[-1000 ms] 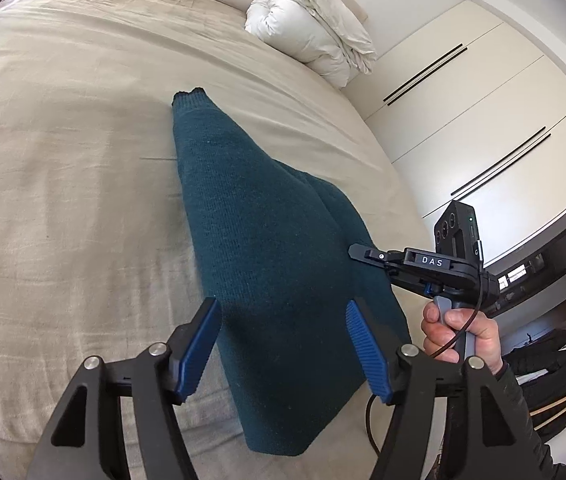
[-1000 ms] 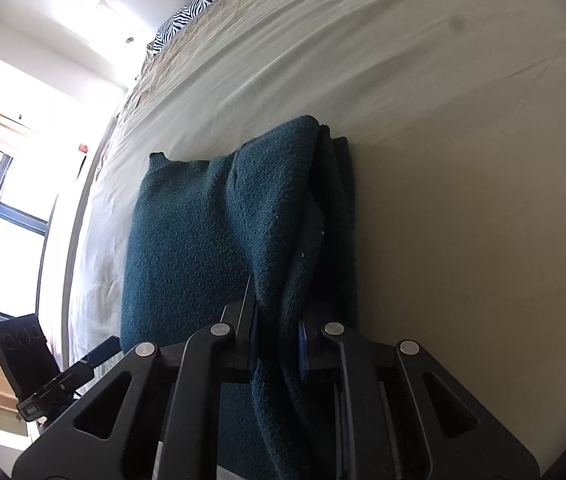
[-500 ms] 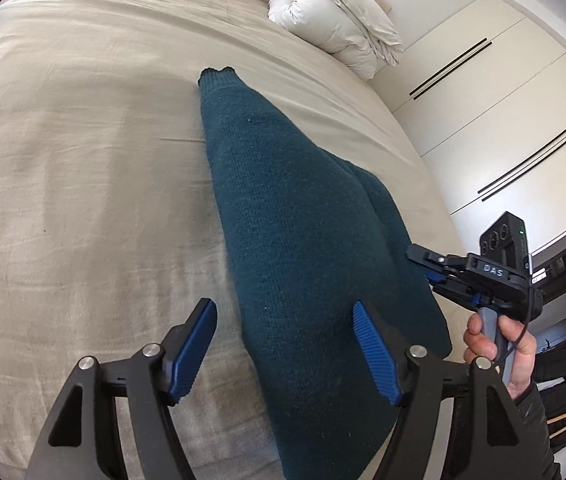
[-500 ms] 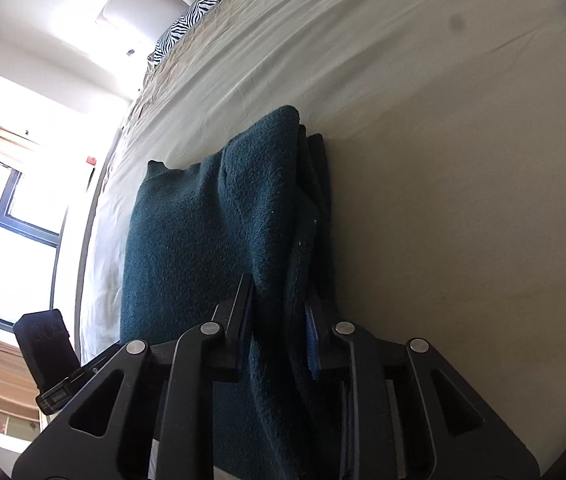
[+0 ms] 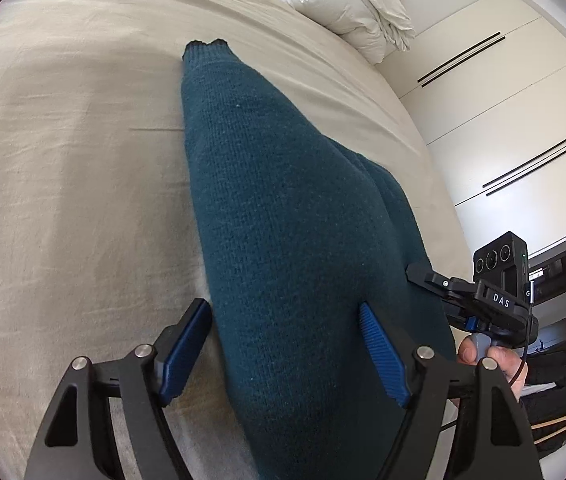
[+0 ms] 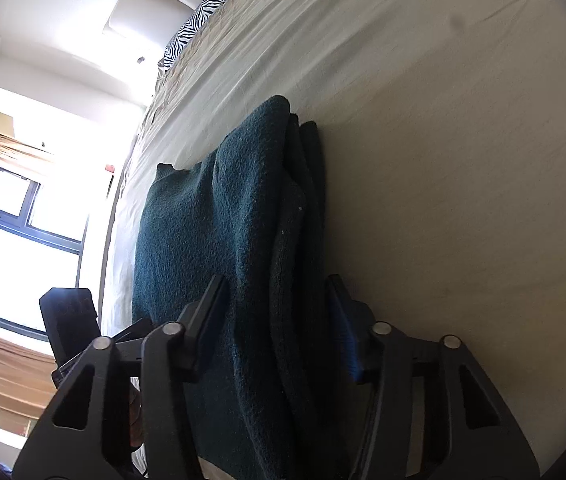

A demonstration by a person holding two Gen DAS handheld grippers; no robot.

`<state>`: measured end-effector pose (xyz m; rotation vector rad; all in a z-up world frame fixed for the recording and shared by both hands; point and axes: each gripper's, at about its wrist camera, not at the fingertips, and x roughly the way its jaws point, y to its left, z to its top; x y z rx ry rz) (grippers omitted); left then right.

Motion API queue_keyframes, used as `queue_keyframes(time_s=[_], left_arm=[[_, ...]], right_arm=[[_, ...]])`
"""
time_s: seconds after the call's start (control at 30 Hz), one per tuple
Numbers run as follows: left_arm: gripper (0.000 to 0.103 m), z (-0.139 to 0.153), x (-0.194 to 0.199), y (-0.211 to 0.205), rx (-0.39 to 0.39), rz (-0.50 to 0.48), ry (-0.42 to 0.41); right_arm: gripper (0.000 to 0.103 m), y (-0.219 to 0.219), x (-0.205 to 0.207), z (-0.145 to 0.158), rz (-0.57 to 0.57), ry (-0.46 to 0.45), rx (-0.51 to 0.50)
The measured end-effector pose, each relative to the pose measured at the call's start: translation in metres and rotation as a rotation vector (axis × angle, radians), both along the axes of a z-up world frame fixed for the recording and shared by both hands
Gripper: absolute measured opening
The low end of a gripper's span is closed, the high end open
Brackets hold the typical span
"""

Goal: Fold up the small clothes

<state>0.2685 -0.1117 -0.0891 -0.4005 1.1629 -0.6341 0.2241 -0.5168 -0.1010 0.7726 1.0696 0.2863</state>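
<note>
Folded sweater (image 5: 283,240) laid lengthwise on bed (image 5: 63,180), centre frame; duvet (image 5: 347,4) heaped at upper right; wardrobe (image 5: 503,120) seen at right edge.

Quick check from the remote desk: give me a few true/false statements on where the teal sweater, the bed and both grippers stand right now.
1. The teal sweater lies on a beige bed. True.
2. The left gripper is clamped shut on the sweater. False: its blue pads stand apart either side of the knit.
3. The right gripper is opening, with folded sweater layers between its fingers. True.
4. A white duvet covers the sweater. False: it sits bundled at the far end of the bed.
</note>
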Motion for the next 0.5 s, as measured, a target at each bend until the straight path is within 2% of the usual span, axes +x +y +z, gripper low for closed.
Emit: queue_keyframes(time_s=[0.23,0.4,0.5], left_arm=[[0.053,0.009,0.001,-0.021,0.15,-0.037,-0.019],[0.042,0.027,-0.006,-0.034,0.213,-0.049,-0.075],[0.041,0.036,-0.015,-0.028,0.21,-0.041,-0.082]], right_arm=[[0.025,0.018,0.006,0.004,0.024,0.028,-0.13],[0.02,0.055,0.001,0.033,0.06,-0.013,-0.396],[0.019,0.073,-0.01,0.056,0.066,-0.051,-0.494]])
